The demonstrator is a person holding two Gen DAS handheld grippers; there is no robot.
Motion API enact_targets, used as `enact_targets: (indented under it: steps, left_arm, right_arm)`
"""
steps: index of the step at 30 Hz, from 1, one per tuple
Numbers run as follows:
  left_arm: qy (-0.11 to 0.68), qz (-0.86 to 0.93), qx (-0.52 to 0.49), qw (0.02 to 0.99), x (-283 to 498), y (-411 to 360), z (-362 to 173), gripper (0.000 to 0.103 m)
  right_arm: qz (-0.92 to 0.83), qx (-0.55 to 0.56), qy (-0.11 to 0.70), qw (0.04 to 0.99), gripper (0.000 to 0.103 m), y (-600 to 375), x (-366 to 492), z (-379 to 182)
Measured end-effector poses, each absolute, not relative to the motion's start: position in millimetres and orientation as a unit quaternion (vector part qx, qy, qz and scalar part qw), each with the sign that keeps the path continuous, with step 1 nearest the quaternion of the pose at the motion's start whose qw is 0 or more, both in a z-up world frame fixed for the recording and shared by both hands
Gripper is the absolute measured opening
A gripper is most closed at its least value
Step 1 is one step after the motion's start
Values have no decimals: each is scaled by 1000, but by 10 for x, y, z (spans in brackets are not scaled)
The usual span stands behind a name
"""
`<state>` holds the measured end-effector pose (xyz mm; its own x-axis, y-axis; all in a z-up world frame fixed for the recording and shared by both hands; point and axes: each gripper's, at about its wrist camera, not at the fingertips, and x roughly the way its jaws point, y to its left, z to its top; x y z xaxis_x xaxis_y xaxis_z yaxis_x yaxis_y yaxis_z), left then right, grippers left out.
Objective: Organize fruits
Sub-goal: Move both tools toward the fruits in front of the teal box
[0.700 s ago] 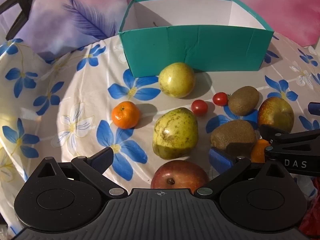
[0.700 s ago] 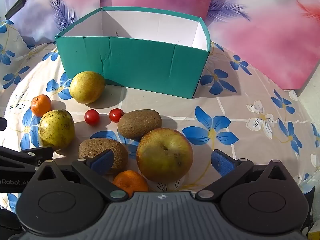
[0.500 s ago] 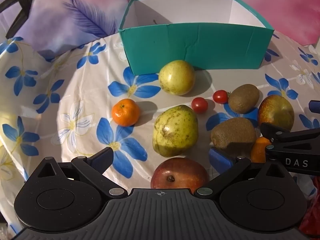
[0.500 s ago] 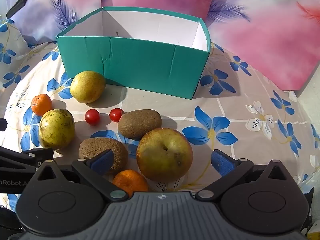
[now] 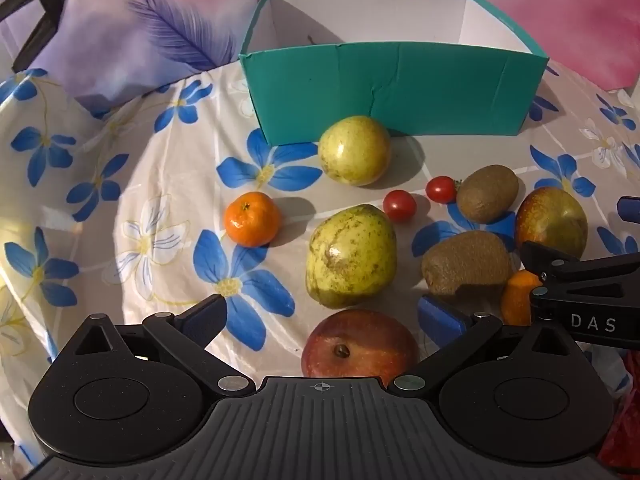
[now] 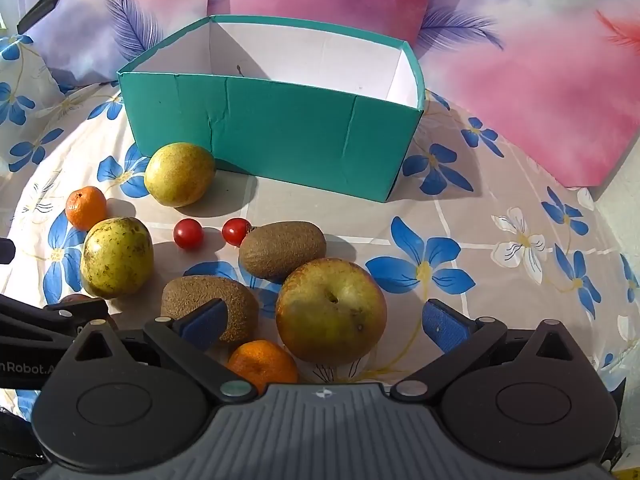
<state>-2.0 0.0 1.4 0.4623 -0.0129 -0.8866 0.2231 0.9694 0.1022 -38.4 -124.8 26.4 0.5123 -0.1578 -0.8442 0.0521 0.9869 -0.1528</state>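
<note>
A teal box (image 5: pixel 392 92) with a white inside stands open at the back; it also shows in the right wrist view (image 6: pixel 272 136). Fruit lies loose in front of it: a round yellow pear (image 5: pixel 354 149), a speckled pear (image 5: pixel 351 254), a tangerine (image 5: pixel 252 219), two cherry tomatoes (image 5: pixel 399 205), two kiwis (image 6: pixel 282 249), a second tangerine (image 6: pixel 262 364). My left gripper (image 5: pixel 322 322) is open, with a red apple (image 5: pixel 358 344) between its fingers. My right gripper (image 6: pixel 324 322) is open around a yellow-red apple (image 6: pixel 331 310).
A flowered cloth (image 5: pixel 132 208) covers the table. Pink and purple feather-print panels (image 6: pixel 520 80) stand behind the box. A black bracket (image 5: pixel 34 16) sits at the far left. The right gripper's body (image 5: pixel 588 292) reaches in beside the left one.
Both grippers have edged slightly forward towards the fruit. The fruit and box have not moved.
</note>
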Motion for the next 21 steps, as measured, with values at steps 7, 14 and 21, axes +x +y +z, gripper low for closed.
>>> enact_targets:
  steps: [7,14,21]
  left_arm:
    - [515,-71,101,848,-19,-3,-1,103]
    - [516,-71,101,847,-22,-11,-7,103]
    - [519,-74,103,845,-27,2,-29,103]
  right_arm:
    - [-61,-56,490,868,103,-1261,-391,263]
    - [-61,-54,490,868,103,-1284,-395,256]
    - [-61,-54,492,866,103,-1272,-385,239]
